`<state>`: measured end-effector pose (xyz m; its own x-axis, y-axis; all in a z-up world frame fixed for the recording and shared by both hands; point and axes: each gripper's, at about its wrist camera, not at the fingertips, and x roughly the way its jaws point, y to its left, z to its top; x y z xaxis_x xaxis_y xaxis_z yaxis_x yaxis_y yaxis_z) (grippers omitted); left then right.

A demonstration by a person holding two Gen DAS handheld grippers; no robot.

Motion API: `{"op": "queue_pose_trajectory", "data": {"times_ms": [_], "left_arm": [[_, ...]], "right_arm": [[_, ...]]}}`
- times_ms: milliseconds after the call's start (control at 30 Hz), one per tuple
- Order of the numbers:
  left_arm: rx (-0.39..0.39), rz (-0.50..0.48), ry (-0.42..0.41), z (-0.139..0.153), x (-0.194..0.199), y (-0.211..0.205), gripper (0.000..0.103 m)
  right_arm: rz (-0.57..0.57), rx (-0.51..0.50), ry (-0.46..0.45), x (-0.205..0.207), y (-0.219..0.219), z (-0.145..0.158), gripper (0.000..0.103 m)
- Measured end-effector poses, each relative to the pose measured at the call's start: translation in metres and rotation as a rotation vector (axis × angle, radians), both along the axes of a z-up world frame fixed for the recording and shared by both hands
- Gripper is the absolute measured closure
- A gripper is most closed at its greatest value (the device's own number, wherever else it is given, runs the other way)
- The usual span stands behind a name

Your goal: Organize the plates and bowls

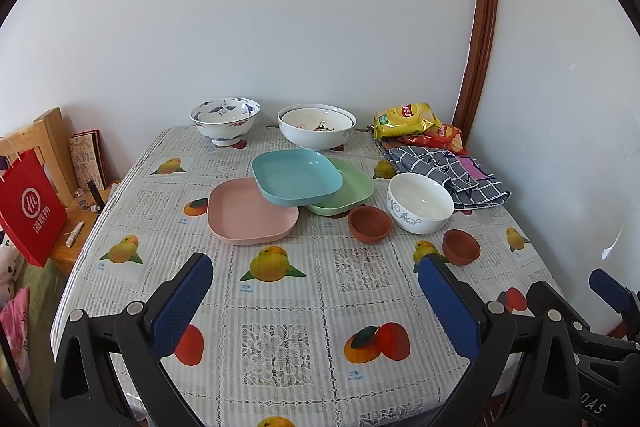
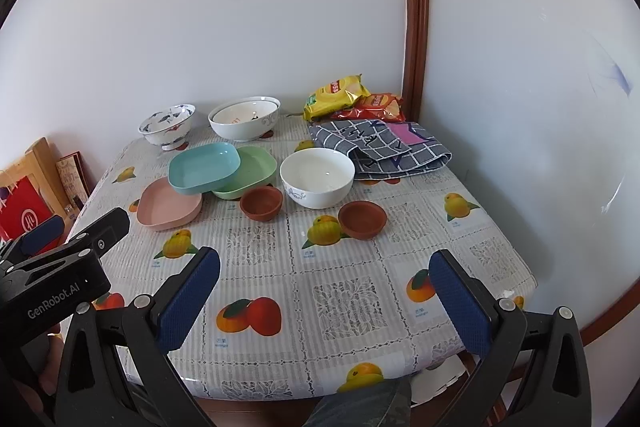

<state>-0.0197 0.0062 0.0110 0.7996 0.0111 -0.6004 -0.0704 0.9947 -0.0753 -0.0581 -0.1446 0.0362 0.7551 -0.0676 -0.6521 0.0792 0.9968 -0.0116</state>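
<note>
A square table (image 1: 132, 291) covered by a glossy fruit-printed tablecloth fills both views, pushed into a corner of white walls. A grey checked cloth (image 1: 448, 171) lies folded at the two o'clock side of the table, with a yellow snack bag (image 1: 404, 119) and a red snack bag (image 1: 444, 141) just behind it at one o'clock. Near the table's middle, three square plastic plates overlap: a pink plate (image 1: 244, 219) sits lowest at seven o'clock of the group, a green plate (image 1: 352, 191) lies at four o'clock, and a blue plate (image 1: 296, 175) rests tilted on top of both. At twelve o'clock, by the wall, a large white bowl (image 1: 316, 131) holds a smaller white bowl nested inside, and a footed blue-and-white patterned bowl (image 1: 224, 119) stands beside it at eleven o'clock. A white bowl with a grey scroll pattern (image 1: 420, 203) sits at three o'clock of the plates, touching the cloth's edge. Two small terracotta bowls stand near it: one terracotta bowl (image 1: 370, 225) just beside the green plate, the other terracotta bowl (image 1: 461, 247) nearer the table's right edge. The left gripper (image 1: 316, 299) and the right gripper (image 2: 326, 301) both hover above the near part of the table, blue-padded fingers spread wide and grasping nothing.
</note>
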Motion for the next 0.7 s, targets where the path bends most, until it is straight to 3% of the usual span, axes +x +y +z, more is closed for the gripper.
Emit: {"op": "queue_pose_trajectory", "data": {"times_ms": [700], "left_arm": [[0.003,0.000,-0.009,0.0007,-0.0033,-0.0008,0.000]], "right_arm": [[-0.004,0.010,-0.006,0.0010,0.0013,-0.0014,0.000]]}}
